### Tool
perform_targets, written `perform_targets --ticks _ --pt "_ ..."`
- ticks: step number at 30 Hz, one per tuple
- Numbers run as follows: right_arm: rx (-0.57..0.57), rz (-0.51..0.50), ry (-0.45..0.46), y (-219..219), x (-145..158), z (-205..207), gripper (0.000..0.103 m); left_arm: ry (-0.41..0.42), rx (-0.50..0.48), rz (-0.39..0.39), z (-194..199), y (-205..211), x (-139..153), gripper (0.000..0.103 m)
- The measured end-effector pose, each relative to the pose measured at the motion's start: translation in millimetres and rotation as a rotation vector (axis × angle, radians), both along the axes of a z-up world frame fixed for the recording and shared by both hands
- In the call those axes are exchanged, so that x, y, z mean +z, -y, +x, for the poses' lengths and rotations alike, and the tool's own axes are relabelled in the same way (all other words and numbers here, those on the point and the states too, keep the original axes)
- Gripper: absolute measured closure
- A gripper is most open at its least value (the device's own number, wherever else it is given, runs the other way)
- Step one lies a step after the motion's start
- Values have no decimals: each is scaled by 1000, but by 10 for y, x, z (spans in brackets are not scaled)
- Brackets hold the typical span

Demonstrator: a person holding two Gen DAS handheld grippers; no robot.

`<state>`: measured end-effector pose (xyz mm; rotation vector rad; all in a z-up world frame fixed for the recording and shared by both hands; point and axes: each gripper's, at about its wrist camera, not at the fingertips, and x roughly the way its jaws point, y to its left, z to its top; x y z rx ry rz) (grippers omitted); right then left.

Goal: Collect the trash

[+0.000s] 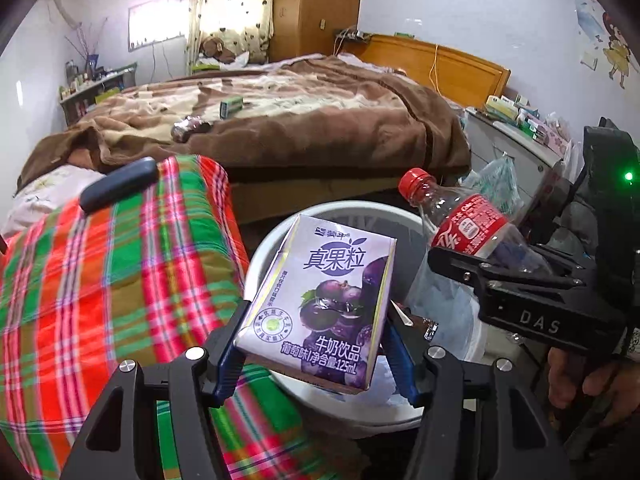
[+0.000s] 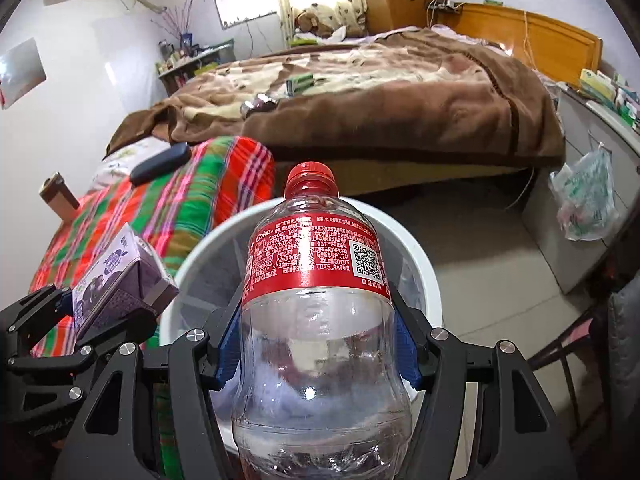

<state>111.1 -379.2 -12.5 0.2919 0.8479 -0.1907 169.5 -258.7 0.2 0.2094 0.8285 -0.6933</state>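
The left gripper [image 1: 312, 356] is squeezing a purple milk box [image 1: 320, 304] between its blue pads. The right gripper [image 2: 320, 336] is squeezing an empty clear bottle [image 2: 320, 320] with a red cap. Both things are hanging right over the white bin [image 2: 416, 252], which is sitting on the floor beside the checked blanket [image 1: 100, 260].

The bin's open mouth is lying just below and a little ahead of both grippers. The bottle is pointing its cap forward, away from the hand, with its long side running across the bin's mouth. The box is tipping forward too, near the bin's left rim.

Both hands are tilting down toward the bin, side by side. The bottle looks closer to the middle. I think letting go comes next.
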Motion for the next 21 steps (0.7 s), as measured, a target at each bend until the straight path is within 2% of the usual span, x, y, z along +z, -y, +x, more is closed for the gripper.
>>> perform_targets --ticks 3,7,9,14,18,21 --pt "32 12 -23 30 -85 -29 39 -53 3 -14 91 54 -113 41" --pt "31 3 -51 39 -188 15 39 -48 22 17 159 78 -201 39" --pt "12 5 -38 74 -183 2 39 -58 24 8 173 80 -214 31" --pt "-2 46 -45 152 -183 -29 37 -56 36 9 193 49 -222 31" --pt "-18 50 -6 145 -137 -95 37 -46 30 6 140 37 -194 31" --pt "-33 91 31 146 -95 -165 37 -37 24 -6 84 12 -149 31"
